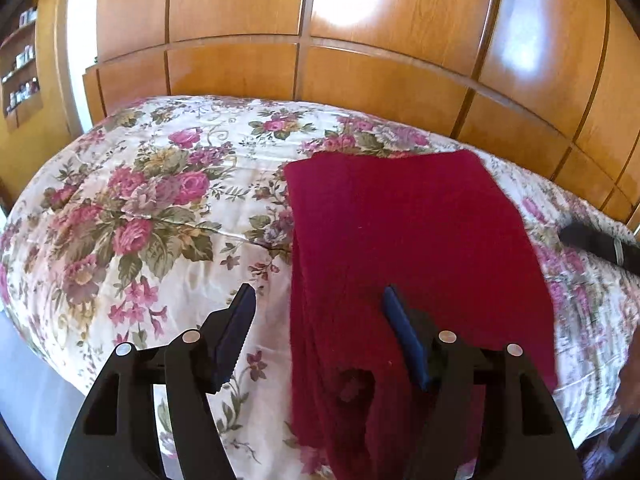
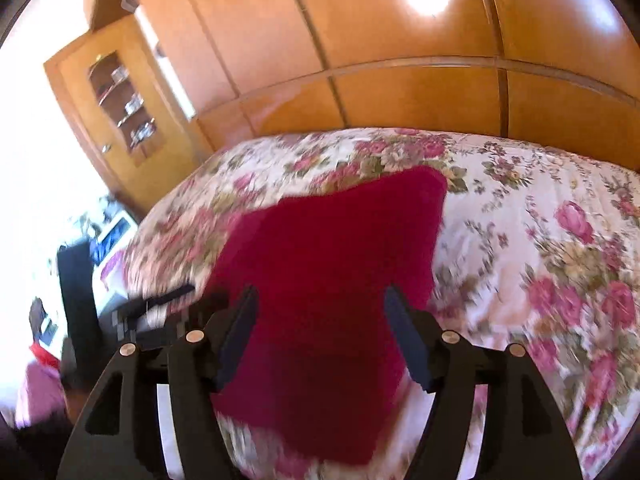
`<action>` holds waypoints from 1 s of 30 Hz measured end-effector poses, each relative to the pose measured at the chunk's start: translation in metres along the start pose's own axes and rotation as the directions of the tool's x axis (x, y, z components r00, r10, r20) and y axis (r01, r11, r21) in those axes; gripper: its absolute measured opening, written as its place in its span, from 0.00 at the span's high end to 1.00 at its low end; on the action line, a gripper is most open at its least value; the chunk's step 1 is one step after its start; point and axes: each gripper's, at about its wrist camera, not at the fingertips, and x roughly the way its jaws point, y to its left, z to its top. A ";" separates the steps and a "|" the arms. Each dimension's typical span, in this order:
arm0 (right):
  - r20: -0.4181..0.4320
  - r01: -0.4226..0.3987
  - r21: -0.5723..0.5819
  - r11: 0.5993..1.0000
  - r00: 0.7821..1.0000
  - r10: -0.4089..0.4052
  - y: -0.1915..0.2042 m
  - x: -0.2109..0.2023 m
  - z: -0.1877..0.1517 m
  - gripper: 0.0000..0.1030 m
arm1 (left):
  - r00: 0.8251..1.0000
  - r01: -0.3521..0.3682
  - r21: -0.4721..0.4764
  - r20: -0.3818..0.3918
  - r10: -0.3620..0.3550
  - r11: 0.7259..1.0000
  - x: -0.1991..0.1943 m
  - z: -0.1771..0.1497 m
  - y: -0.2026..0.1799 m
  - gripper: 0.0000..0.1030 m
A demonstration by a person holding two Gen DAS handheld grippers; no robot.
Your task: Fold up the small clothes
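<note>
A dark red garment (image 1: pixel 404 240) lies folded lengthwise on the floral bedspread (image 1: pixel 160 200). My left gripper (image 1: pixel 318 300) is open above the garment's near left edge, holding nothing. The right gripper shows as a dark shape (image 1: pixel 600 246) at the right edge of the left wrist view. In the right wrist view, which is blurred, the red garment (image 2: pixel 332 264) lies on the bedspread (image 2: pixel 540 260) and my right gripper (image 2: pixel 318 300) is open over its near part, empty. The left gripper's fingers (image 2: pixel 160 300) show dark at the left.
A wooden wardrobe wall (image 1: pixel 360 60) stands behind the bed. A wooden cabinet with shelves (image 2: pixel 120 100) stands at the left. Cluttered items and a dark chair-like shape (image 2: pixel 80 280) are beside the bed's left edge.
</note>
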 end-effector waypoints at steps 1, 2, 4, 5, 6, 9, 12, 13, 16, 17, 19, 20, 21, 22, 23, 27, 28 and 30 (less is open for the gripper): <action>-0.005 0.000 0.006 1.000 1.000 0.000 0.001 0.009 0.006 0.36 | 1.000 0.005 0.004 0.004 -0.005 1.000 0.002 -0.001 0.001 0.37; -0.011 0.009 0.007 1.000 1.000 -0.009 0.001 0.020 0.013 0.36 | 1.000 0.010 0.006 0.009 -0.010 1.000 0.004 -0.002 0.003 0.35; -0.035 0.059 0.005 0.998 0.998 -0.058 -0.001 0.048 0.022 0.36 | 1.000 0.007 0.017 0.019 -0.008 1.000 0.007 -0.003 0.004 0.34; -0.041 0.072 0.001 0.997 0.997 -0.072 -0.003 0.054 0.022 0.36 | 1.000 0.010 0.022 0.022 -0.010 1.000 0.009 -0.004 0.004 0.34; -0.054 0.098 -0.004 0.995 0.994 -0.099 -0.006 0.067 0.023 0.36 | 1.000 0.014 0.026 0.024 -0.014 1.000 0.010 -0.004 0.004 0.34; -0.109 0.162 -0.062 0.985 0.980 -0.168 -0.014 0.103 0.011 0.36 | 0.999 0.036 0.027 0.024 -0.037 0.999 0.016 -0.007 0.005 0.33; -0.074 0.181 -0.110 0.977 0.979 -0.190 -0.011 0.104 0.003 0.34 | 0.998 0.055 0.001 0.020 -0.055 0.998 0.022 -0.009 0.008 0.32; -0.073 0.180 -0.110 0.978 0.979 -0.188 -0.011 0.104 0.003 0.33 | 0.998 0.061 -0.012 0.023 -0.061 0.998 0.022 -0.010 0.011 0.31; -0.067 0.165 -0.102 0.981 0.983 -0.172 -0.012 0.103 0.002 0.32 | 0.997 0.076 -0.026 0.023 -0.075 0.997 0.022 -0.010 0.012 0.30; -0.067 0.160 -0.104 0.982 0.984 -0.167 -0.011 0.103 0.002 0.30 | 0.997 0.075 -0.024 0.025 -0.074 0.997 0.021 -0.010 0.012 0.30; -0.064 0.152 -0.111 0.982 0.985 -0.160 -0.010 0.102 0.001 0.27 | 0.997 0.067 -0.017 0.028 -0.067 0.998 0.020 -0.010 0.010 0.30; -0.063 0.149 -0.113 0.982 0.986 -0.156 -0.010 0.102 0.002 0.25 | 0.997 0.066 -0.016 0.029 -0.065 0.998 0.019 -0.010 0.010 0.30; -0.061 0.146 -0.114 0.983 0.986 -0.154 -0.008 0.101 0.003 0.24 | 0.998 0.064 -0.015 0.030 -0.064 0.998 0.019 -0.010 0.010 0.30; -0.058 0.140 -0.115 0.983 0.987 -0.148 -0.008 0.098 0.003 0.22 | 0.998 0.063 -0.016 0.030 -0.062 0.998 0.018 -0.010 0.009 0.30; -0.054 0.136 -0.115 0.984 0.988 -0.143 -0.006 0.097 0.004 0.19 | 0.998 0.061 -0.016 0.030 -0.060 0.998 0.017 -0.010 0.009 0.30; -0.043 0.112 -0.105 0.988 0.992 -0.117 -0.005 0.084 0.002 0.14 | 0.998 0.044 -0.015 0.035 -0.043 0.999 0.014 -0.011 0.009 0.25; -0.042 0.106 -0.099 0.990 0.993 -0.110 -0.006 0.080 0.002 0.13 | 0.998 0.044 -0.015 0.035 -0.043 0.999 0.013 -0.011 0.009 0.25; -0.034 0.089 -0.079 0.993 0.995 -0.092 -0.009 0.071 0.001 0.11 | 0.998 0.046 -0.019 0.032 -0.045 0.999 0.012 -0.011 0.010 0.25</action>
